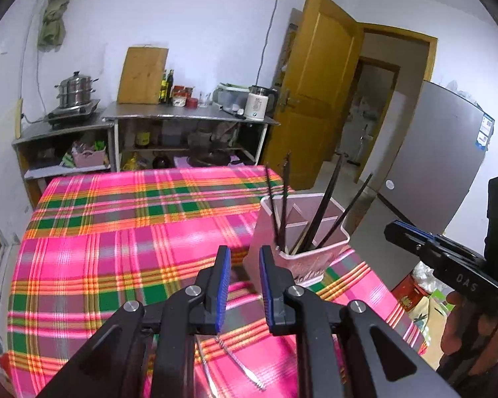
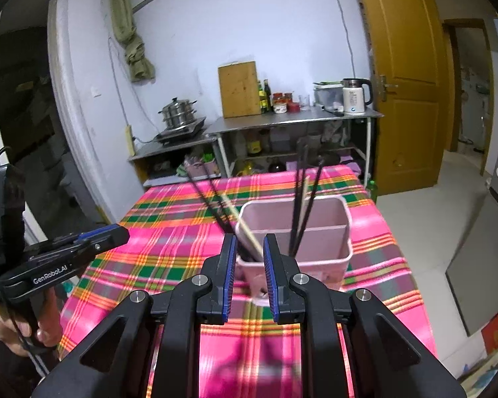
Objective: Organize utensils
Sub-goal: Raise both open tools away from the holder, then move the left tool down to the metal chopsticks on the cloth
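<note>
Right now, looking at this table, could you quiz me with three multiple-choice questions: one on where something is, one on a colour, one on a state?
1. Where do the dark chopsticks stand?
A. in the pink holder
B. flat on the floor
C. on the steel shelf

2. What colour is the utensil holder?
A. blue
B. pale pink
C. black

3. What do the left gripper and its jaws hold?
A. a spoon
B. the holder
C. nothing

Answers: 1 A, they lean up out of its compartments. 2 B, its walls are pale pink against the plaid tablecloth. 3 C, only cloth shows in the gap between the jaws.
</note>
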A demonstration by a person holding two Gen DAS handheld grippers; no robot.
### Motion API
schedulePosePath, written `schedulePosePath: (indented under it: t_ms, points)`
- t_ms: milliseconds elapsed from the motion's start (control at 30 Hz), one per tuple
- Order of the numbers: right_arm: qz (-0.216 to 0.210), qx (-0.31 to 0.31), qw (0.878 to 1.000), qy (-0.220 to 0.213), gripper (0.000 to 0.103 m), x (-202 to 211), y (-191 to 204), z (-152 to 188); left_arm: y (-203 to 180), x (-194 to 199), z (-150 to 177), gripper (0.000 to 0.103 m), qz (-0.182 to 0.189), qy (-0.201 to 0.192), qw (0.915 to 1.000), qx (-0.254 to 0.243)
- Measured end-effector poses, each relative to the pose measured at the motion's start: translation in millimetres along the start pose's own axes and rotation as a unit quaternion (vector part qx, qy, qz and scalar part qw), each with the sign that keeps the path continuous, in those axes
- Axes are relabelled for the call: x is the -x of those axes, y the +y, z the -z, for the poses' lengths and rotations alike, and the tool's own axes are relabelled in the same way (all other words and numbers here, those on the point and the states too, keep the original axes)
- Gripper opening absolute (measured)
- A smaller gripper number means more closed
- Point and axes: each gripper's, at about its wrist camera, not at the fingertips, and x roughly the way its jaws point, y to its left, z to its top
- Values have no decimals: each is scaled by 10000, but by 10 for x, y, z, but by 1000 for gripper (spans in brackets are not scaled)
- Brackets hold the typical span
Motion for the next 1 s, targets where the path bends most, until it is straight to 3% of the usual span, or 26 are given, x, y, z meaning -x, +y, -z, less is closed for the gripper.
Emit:
schedulePosePath:
  t_ms: [400, 1000]
  points:
    - [-211, 75, 9990, 392, 17, -149, 184, 404, 241, 0, 523, 17, -236, 354, 9990, 136]
    - [-435, 176, 9927, 1109, 17, -631, 378, 813, 659, -481, 1049, 17, -418, 1102, 9907, 674]
